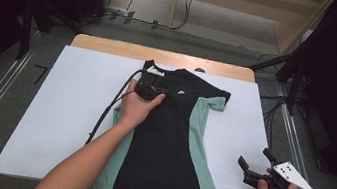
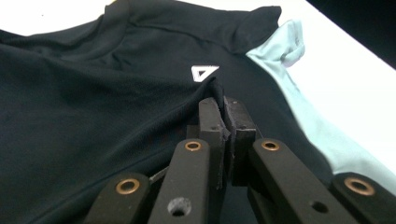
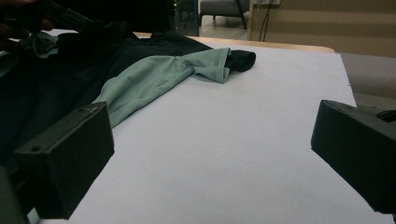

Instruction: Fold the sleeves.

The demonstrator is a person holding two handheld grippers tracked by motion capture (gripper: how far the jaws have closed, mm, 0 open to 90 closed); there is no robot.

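A black T-shirt [image 1: 162, 139] with mint-green side panels lies flat on the white sheet [image 1: 78, 111], collar toward the far edge. My left gripper [image 1: 162, 92] rests on its upper chest, just short of the small white triangle logo [image 2: 204, 72]. In the left gripper view the jaws are shut on a raised pinch of the black fabric [image 2: 215, 88]. My right gripper [image 1: 255, 159] hovers over bare sheet at the front right, beside the shirt's hem. In the right gripper view its jaws stand wide apart with nothing between them [image 3: 210, 158], and the mint sleeve [image 3: 159, 77] lies ahead.
The white sheet covers a wooden table [image 1: 162, 54] whose far edge shows bare wood. Bare sheet lies to the left and right of the shirt. A black cable [image 1: 106, 110] trails from the left gripper across the sheet. Dark stands and cables [image 1: 287, 66] surround the table on the floor.
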